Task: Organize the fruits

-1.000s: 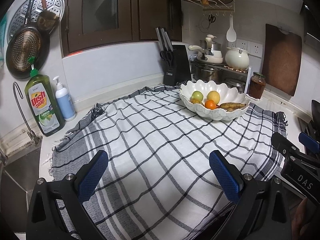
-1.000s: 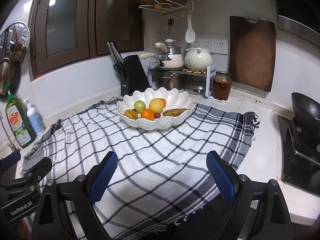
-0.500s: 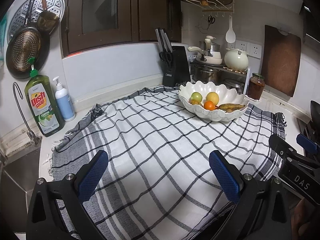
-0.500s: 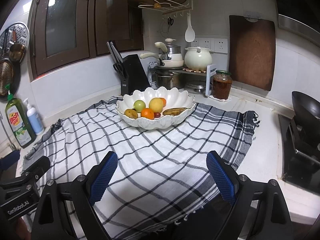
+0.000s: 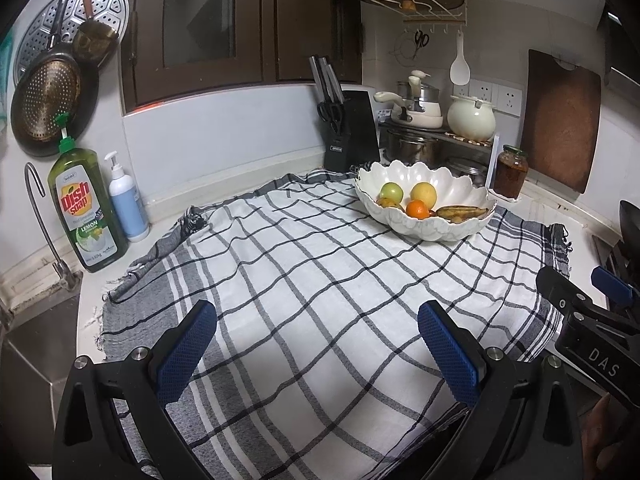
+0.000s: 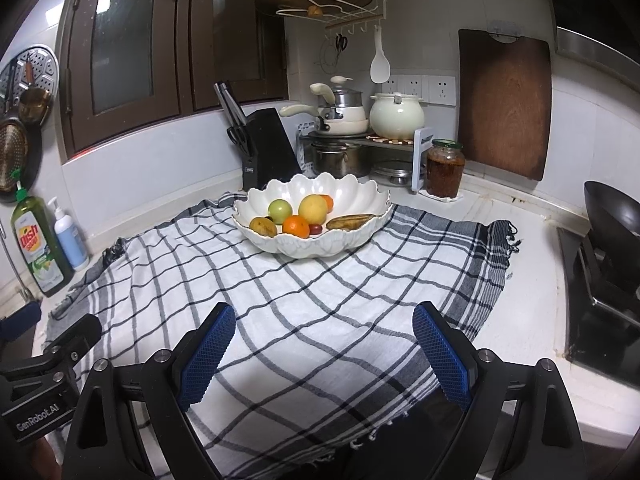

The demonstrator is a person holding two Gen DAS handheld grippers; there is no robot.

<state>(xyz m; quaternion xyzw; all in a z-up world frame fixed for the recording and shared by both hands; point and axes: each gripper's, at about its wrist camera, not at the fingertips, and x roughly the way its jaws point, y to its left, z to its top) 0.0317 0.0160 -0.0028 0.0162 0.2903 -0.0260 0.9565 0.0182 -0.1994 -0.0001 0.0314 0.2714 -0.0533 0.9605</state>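
Note:
A white scalloped bowl (image 6: pixel 340 196) stands at the far side of a checked cloth (image 6: pixel 320 300). It holds a green apple (image 6: pixel 279 210), a yellow fruit (image 6: pixel 313 208), an orange (image 6: pixel 296 225), a brownish pear (image 6: pixel 263 227), a small dark red fruit (image 6: pixel 315 229) and a browned banana (image 6: pixel 351 221). The bowl also shows in the left wrist view (image 5: pixel 456 188). My left gripper (image 5: pixel 318 352) and right gripper (image 6: pixel 324 354) are both open and empty, low over the cloth's near edge, far from the bowl.
A knife block (image 6: pixel 267 148), a pot rack (image 6: pixel 360 140) and a jar (image 6: pixel 445 168) stand behind the bowl. Dish soap (image 5: pixel 86 208) and a pump bottle (image 5: pixel 126 200) stand at the left by the sink (image 5: pixel 28 360). A stove with a wok (image 6: pixel 612 216) is at the right.
Both grippers have drawn back slightly from the bowl, which looks a little smaller. Nothing on the cloth has moved.

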